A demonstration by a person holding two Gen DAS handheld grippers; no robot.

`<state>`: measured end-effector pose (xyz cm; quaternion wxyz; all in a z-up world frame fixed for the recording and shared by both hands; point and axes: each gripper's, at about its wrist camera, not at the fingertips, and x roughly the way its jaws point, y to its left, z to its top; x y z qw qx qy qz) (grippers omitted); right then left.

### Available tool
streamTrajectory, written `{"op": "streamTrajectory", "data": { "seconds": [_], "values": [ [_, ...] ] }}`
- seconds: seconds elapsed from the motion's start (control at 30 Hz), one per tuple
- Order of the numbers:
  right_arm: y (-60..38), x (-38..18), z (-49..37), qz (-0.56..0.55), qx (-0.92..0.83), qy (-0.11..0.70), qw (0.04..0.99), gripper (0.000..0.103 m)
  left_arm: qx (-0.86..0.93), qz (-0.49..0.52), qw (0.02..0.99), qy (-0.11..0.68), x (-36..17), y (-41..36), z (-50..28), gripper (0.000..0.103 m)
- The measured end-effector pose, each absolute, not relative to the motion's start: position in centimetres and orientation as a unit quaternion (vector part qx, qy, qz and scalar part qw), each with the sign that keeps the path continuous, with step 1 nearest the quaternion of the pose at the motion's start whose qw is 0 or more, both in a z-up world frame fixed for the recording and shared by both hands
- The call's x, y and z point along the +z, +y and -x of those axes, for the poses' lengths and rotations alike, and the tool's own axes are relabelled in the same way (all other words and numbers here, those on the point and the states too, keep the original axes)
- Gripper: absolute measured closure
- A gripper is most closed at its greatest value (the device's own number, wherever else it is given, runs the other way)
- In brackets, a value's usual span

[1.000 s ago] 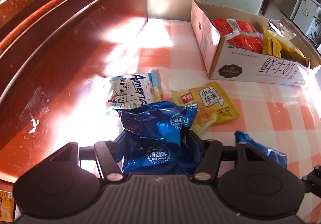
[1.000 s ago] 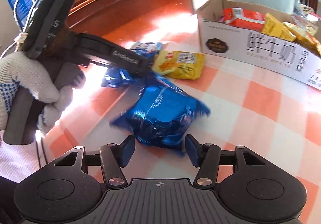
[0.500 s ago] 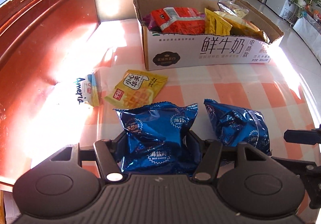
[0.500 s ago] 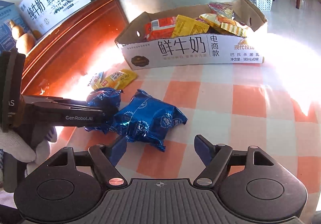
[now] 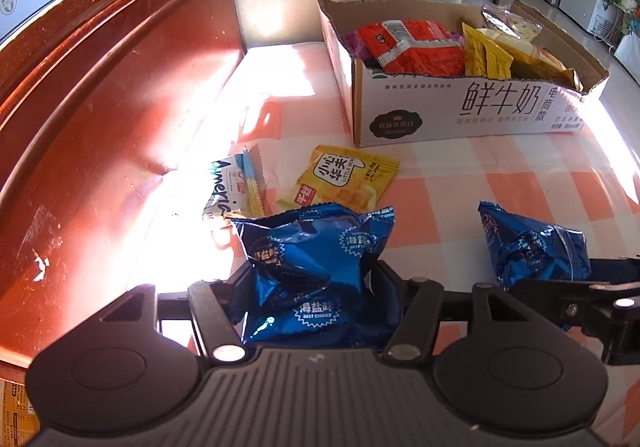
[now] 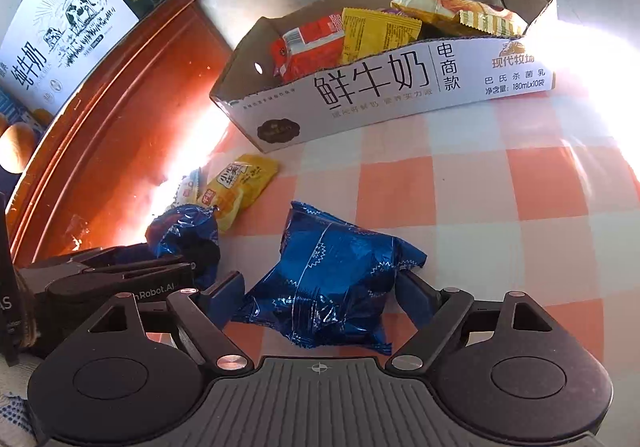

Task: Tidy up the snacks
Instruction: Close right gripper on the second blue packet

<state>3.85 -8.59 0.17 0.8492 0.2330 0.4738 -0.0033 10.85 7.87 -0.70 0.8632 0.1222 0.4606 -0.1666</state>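
The cardboard milk box [image 5: 460, 119] carries large print reading 鲜牛奶 with 电商款 beside it, and in the right wrist view also 现代牧场 and 180mL×10袋. It sits at the far side of the checked desk [image 6: 472, 187] and holds red and yellow snack packs. Before it lies a yellow waffle pack [image 5: 348, 179] marked 小心华夫 and "LITTLE WAFFLE", and just left of that a white pack [image 5: 228, 187] lettered "Ameri…". A milk carton [image 6: 68, 27] on the wooden ledge reads 纯牛奶.

The left gripper [image 5: 316, 287] is clamped on a blue snack bag [image 5: 316, 263] printed 海盐味 and "BEST CHOICE"; the bag stands up between its fingers. The right gripper [image 6: 320, 295] has just been opening, and its fingers stand apart on either side of a second blue snack bag [image 6: 332, 279], which lies on the desk between them, untouched by the pads. "GenRobot.AI" shows partly on the left gripper's side.
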Motion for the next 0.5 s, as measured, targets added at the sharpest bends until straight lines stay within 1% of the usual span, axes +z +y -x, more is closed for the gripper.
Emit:
{"op": "streamTrajectory", "data": {
  "seconds": [0.17,0.23,0.27,0.3,0.33,0.37,0.5],
  "values": [
    [-8.3,-0.6,-4.6,-0.211,0.003,0.485,0.849,0.017,-0.170,-0.135,0.860,0.462,-1.0,7.1,-10.6,0.043],
    [-8.2,-0.5,-4.7,-0.191,0.010,0.488,0.852,0.023,-0.176,-0.141,0.858,0.461,-1.1,6.6,-10.4,0.043],
    [-8.3,-0.5,-4.7,-0.180,0.013,0.489,0.854,0.031,-0.179,-0.145,0.857,0.460,-1.1,6.4,-10.3,0.043],
    [-8.4,-0.4,-4.7,-0.173,0.016,0.490,0.854,0.043,-0.182,-0.148,0.857,0.460,-1.2,6.1,-10.2,0.043],
    [-8.8,-0.3,-4.7,-0.165,0.018,0.494,0.854,0.049,-0.185,-0.150,0.856,0.459,-1.2,5.9,-10.0,0.043],
    [-9.2,-0.3,-4.7,-0.159,0.021,0.497,0.853,0.060,-0.188,-0.153,0.855,0.458,-1.2,5.6,-9.9,0.043],
    [-10.8,0.2,-4.6,-0.128,0.021,0.503,0.854,0.068,-0.198,-0.163,0.854,0.452,-1.1,4.5,-9.5,0.043]
  ]
}}
